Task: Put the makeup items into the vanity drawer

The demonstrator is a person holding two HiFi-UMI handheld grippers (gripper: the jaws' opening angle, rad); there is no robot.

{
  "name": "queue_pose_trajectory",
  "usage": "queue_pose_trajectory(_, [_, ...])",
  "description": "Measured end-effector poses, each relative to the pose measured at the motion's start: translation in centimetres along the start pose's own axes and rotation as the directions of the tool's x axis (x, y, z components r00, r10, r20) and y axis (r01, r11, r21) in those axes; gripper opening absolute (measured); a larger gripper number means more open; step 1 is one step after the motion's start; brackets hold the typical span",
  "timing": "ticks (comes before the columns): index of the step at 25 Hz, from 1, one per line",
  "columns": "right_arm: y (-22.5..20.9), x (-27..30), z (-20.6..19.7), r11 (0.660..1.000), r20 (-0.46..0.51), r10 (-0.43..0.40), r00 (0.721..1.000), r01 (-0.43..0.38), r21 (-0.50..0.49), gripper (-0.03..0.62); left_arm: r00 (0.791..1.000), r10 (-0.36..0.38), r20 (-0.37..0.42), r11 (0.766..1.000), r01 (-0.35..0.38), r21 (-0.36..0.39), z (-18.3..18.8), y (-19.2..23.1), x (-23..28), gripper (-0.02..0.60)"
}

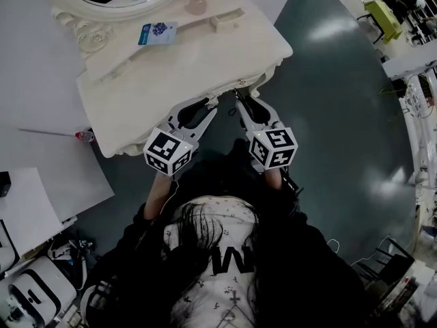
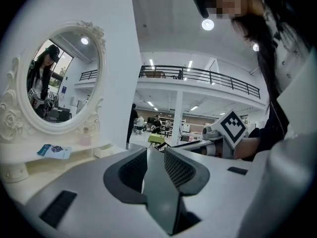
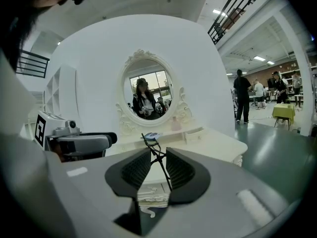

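- Your right gripper (image 3: 158, 149) has dark ribbed pads clamped on a thin black wire eyelash curler (image 3: 158, 157). The curler stands tilted between them, with its looped head poking above the fingertips.
- Your left gripper (image 2: 156, 152) sits just beside it, with the same ribbed pads apart and nothing between them.
- Just beyond both tips is the cream vanity (image 1: 205, 53), smooth on top, with a scalloped, carved front edge.
- Farther back, on its raised shelf, lie a blue card (image 1: 157, 31) and a small white box (image 1: 222, 22), under the oval mirror (image 3: 147, 90) in its ornate frame.
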State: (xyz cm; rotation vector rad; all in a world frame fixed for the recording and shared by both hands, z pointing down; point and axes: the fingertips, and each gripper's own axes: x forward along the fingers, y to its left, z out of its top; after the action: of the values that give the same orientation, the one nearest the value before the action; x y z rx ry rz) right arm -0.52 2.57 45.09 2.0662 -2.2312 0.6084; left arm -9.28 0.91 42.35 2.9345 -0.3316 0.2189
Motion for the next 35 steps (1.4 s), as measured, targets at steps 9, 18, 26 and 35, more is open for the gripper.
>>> queue_pose_trajectory(9, [-5.9, 3.0, 1.6, 0.999, -0.020, 0.048, 0.999, -0.048, -0.001, 0.104, 0.998, 0.067, 0.008, 0.998, -0.067, -0.012, 1.1, 2.1, 5.6, 0.109])
queue_pose_trajectory(18, [-14.3, 6.2, 5.7, 0.989, -0.040, 0.142, 0.989, -0.144, -0.036, 0.104, 0.984, 0.170, 0.048, 0.985, -0.170, -0.018, 4.6, 4.5, 14.6, 0.109])
queue_pose_trajectory(26, [-19.5, 8.4, 6.9, 0.974, -0.069, 0.220, 0.973, -0.224, -0.044, 0.104, 0.958, 0.282, 0.055, 0.959, -0.279, -0.057, 5.4, 5.9, 18.7, 0.109])
queue_pose_trajectory(35, [-21.5, 11.8, 7.1, 0.954, -0.099, 0.289, 0.952, -0.295, -0.059, 0.104, 0.938, 0.347, 0.018, 0.937, -0.345, -0.061, 5.4, 6.8, 20.5, 0.109])
